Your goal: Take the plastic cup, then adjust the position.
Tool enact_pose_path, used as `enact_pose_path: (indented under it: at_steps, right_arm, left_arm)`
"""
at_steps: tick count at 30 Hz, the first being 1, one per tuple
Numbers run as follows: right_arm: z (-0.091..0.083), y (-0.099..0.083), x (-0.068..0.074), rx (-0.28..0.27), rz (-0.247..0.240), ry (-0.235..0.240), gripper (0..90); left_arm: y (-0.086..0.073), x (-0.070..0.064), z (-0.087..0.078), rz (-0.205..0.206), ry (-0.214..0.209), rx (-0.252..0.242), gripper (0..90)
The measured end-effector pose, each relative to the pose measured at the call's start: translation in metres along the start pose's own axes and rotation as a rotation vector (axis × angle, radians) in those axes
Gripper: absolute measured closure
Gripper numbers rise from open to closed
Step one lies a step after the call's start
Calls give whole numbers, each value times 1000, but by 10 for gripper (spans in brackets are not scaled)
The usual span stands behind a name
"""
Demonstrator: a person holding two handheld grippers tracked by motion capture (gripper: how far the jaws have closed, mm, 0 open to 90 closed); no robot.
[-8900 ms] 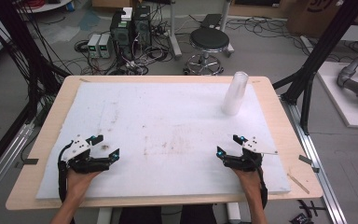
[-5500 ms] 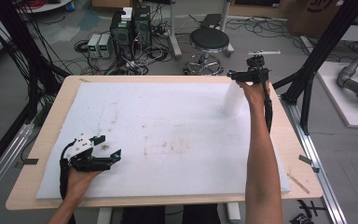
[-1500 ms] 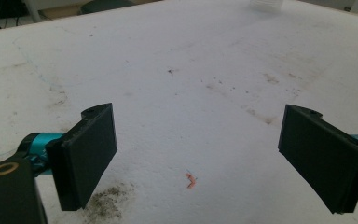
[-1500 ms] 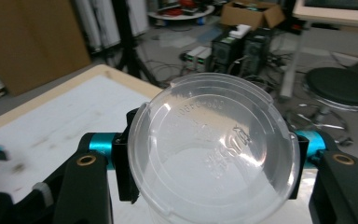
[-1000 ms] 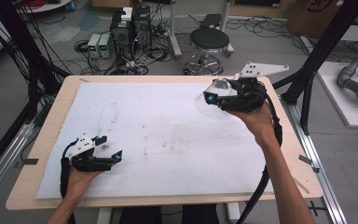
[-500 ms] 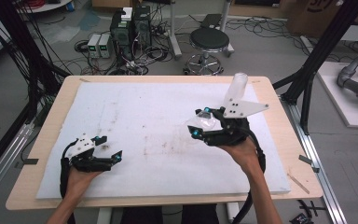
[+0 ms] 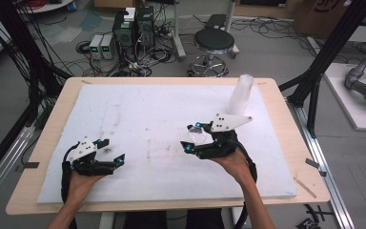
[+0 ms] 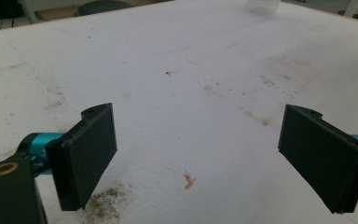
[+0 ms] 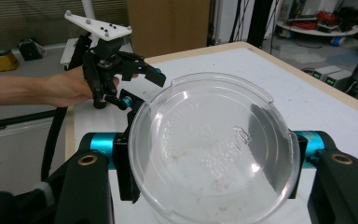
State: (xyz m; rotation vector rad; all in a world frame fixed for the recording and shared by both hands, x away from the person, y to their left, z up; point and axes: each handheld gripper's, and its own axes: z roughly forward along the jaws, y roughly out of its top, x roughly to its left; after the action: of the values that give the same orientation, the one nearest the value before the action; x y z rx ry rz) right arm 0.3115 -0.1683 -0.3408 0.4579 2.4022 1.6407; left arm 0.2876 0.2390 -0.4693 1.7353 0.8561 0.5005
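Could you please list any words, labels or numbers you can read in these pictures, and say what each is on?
No text can be read for certain.
Clear plastic cup, held in the right gripper: raised lettering on its base, too faint to read.
Cardboard box on the floor past the table: part of a dark printed mark, cut off and blurred.

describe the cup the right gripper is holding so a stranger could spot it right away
On the white mat, look right of centre to the right gripper. Between its jaws is a single clear plastic cup, on its side with the rim open. The stack of cups stands upright behind.
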Motion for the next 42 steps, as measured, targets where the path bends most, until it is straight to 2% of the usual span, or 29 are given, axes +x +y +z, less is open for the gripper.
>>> enact_pose_path:
  at_steps: [18, 26, 27, 28, 30, 31, 32, 34, 35, 37, 38, 39, 40, 41, 42]
  right_arm:
    - [4, -1, -4, 6, 3, 13, 411]
    - [6, -4, -5, -12, 11, 64, 413]
    - [6, -4, -5, -13, 7, 65, 413]
    - [6, -4, -5, -13, 7, 65, 413]
    - [7, -2, -4, -17, 3, 77, 413]
    - [7, -2, -4, -22, 2, 85, 413]
    - [7, -2, -4, -22, 2, 85, 413]
    - [7, -1, -3, -36, 4, 114, 413]
    - [7, -1, -3, -37, 6, 122, 413]
    - [7, 0, -2, -42, 1, 138, 413]
    - [8, 1, -2, -43, -1, 144, 413]
    - [8, 1, -1, -43, -3, 149, 413]
    - [9, 2, 0, -45, -5, 157, 413]
    - [9, 2, 0, -43, -5, 165, 413]
    - [10, 2, 1, -45, -11, 175, 413]
  left_arm:
    - [0, 1, 0, -2, -1, 3, 112]
    - [1, 1, 1, 11, -50, 5, 112]
    - [4, 0, 0, 13, -78, -2, 112]
    - [4, 0, 0, 13, -78, -2, 112]
    - [9, -1, 0, 26, -108, -1, 112]
    - [16, -2, -2, 52, -149, -11, 112]
    - [16, -2, -2, 52, -149, -11, 112]
    - [24, -3, -3, 67, -205, -23, 112]
    - [32, -3, -3, 93, -260, -23, 112]
    - [39, -4, -3, 115, -311, -25, 112]
    - [39, -4, -3, 115, -311, -25, 112]
    - [48, -6, -1, 134, -358, -33, 112]
    - [48, -6, -1, 134, -358, -33, 112]
    - [57, -9, 1, 151, -402, -49, 112]
    - [57, -9, 1, 151, -402, -49, 112]
